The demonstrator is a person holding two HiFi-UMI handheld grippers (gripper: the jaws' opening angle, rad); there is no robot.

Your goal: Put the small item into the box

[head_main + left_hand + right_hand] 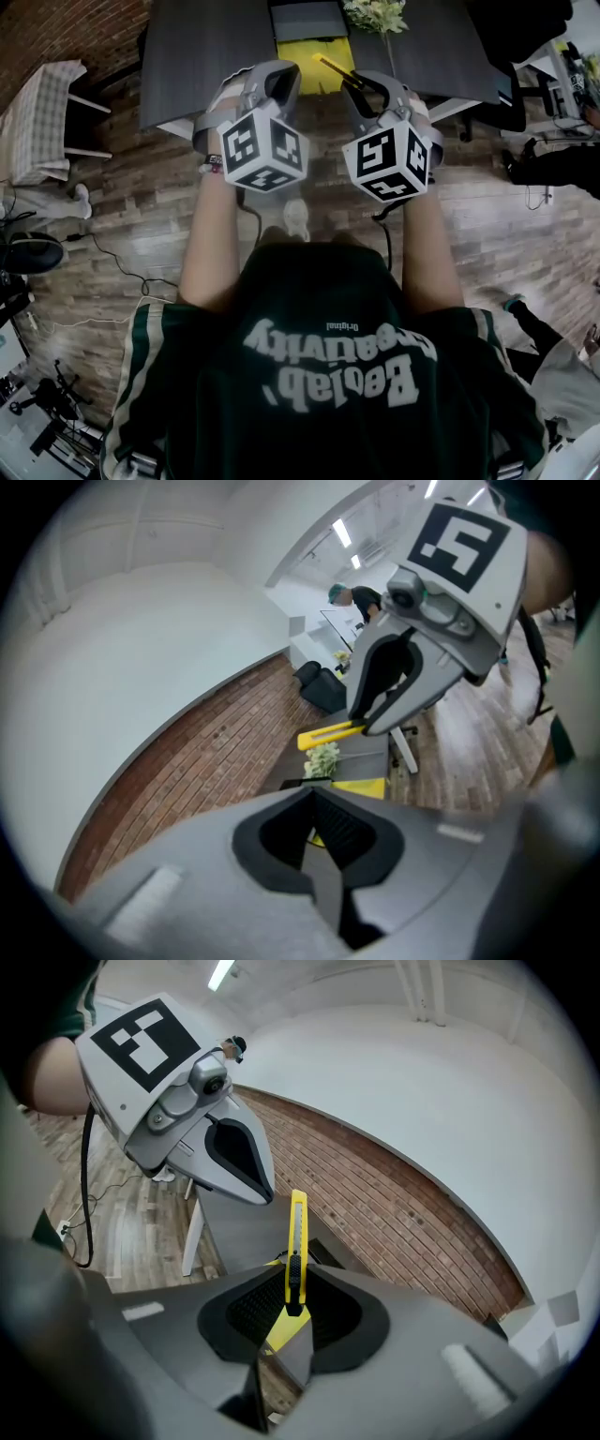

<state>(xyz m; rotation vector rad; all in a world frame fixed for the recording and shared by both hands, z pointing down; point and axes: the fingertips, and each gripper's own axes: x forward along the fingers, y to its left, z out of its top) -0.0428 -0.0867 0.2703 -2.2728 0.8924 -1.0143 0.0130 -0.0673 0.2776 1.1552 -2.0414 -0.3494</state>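
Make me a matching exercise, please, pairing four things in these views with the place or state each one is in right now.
Things:
1. utility knife
2. box
3. flowers
4. left gripper

Places and states:
A. shut and empty
B. yellow, sitting on the dark table
C. whitish bunch, farther back on the table than the box
D. clamped in the right gripper

Pairs: 1-D, 2-B, 3-C, 4-A.
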